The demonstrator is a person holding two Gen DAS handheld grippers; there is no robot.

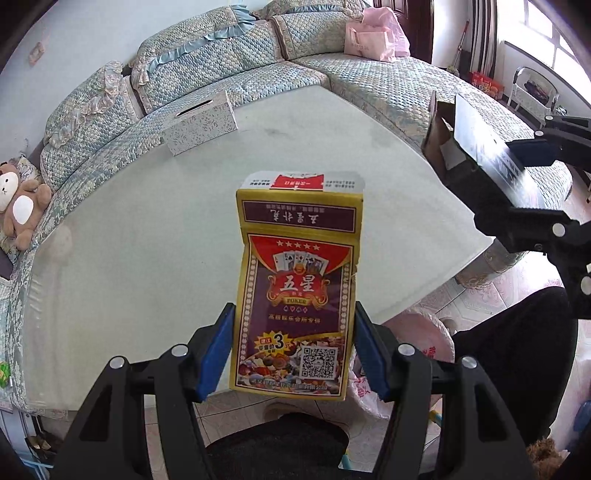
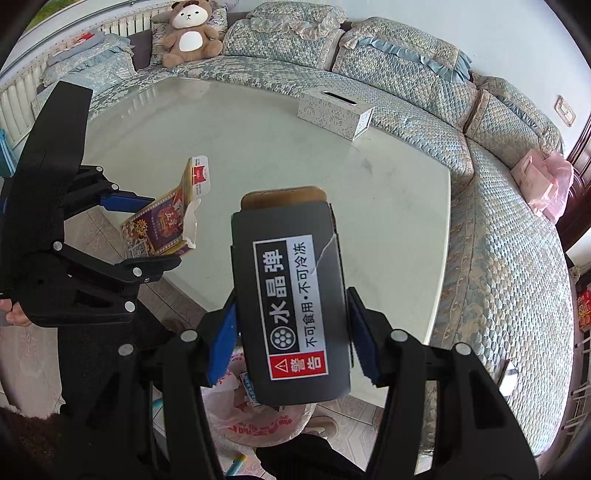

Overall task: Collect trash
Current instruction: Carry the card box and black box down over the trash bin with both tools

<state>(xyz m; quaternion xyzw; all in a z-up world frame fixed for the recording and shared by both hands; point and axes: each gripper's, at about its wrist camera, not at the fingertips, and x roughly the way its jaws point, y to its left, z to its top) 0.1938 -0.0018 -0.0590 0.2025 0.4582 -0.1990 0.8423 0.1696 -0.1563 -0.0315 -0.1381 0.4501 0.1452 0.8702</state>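
A yellow and red poker card box [image 1: 295,280] with its top flap open is held upright between the blue pads of my left gripper [image 1: 293,347], above the near edge of the table. A black carton with a white warning label [image 2: 291,295] is clamped in my right gripper [image 2: 291,339], brown cardboard showing at its far end. Each view shows the other gripper off to the side: the right gripper [image 1: 517,184] with the black carton [image 1: 491,155], and the left gripper [image 2: 159,232] with the card box [image 2: 166,221]. A pink-white plastic bag [image 2: 258,421] lies open on the floor below both.
The white glass table [image 1: 147,240] carries a patterned tissue box [image 1: 201,123] at its far side. A quilted blue sofa [image 2: 498,258] wraps around it, with a teddy bear [image 2: 190,33] and a pink bag [image 2: 543,181]. A person's dark trouser leg [image 1: 517,350] stands by the plastic bag [image 1: 432,332].
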